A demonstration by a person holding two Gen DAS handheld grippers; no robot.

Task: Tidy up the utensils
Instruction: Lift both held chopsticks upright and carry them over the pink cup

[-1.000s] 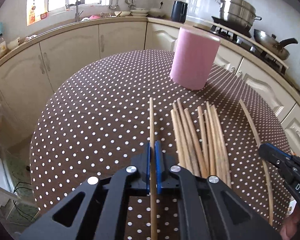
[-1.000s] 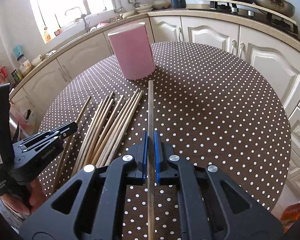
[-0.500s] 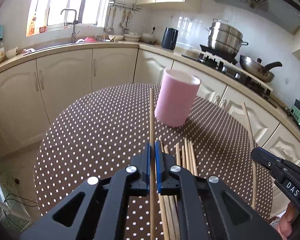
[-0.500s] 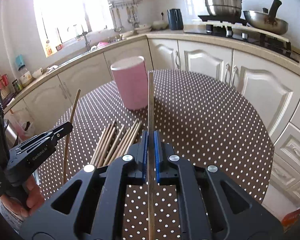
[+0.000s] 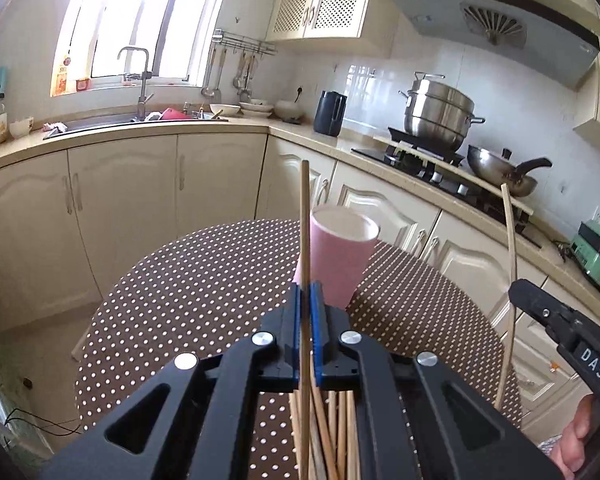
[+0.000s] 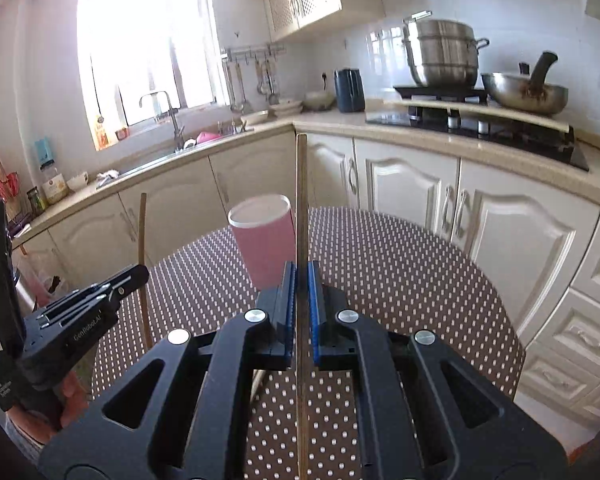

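Two chopsticks clamped, "DAS" on right hand-held gripper, pink cup

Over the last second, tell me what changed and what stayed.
Both grippers rose and tilted upward, each lifting its chopstick: left gripper with left chopstick, right gripper with right chopstick. Jaws stayed shut; pink cup and loose chopsticks stayed on the table.

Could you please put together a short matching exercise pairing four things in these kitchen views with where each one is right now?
Things:
1. pink cup
2. steel steamer pot
3. loose chopsticks
4. single chopstick

Places:
A. on the stove
B. clamped in the right hand-held gripper
C. upright on the dotted table
D. lying flat on the table

Pairs: 1-C, 2-A, 3-D, 4-B
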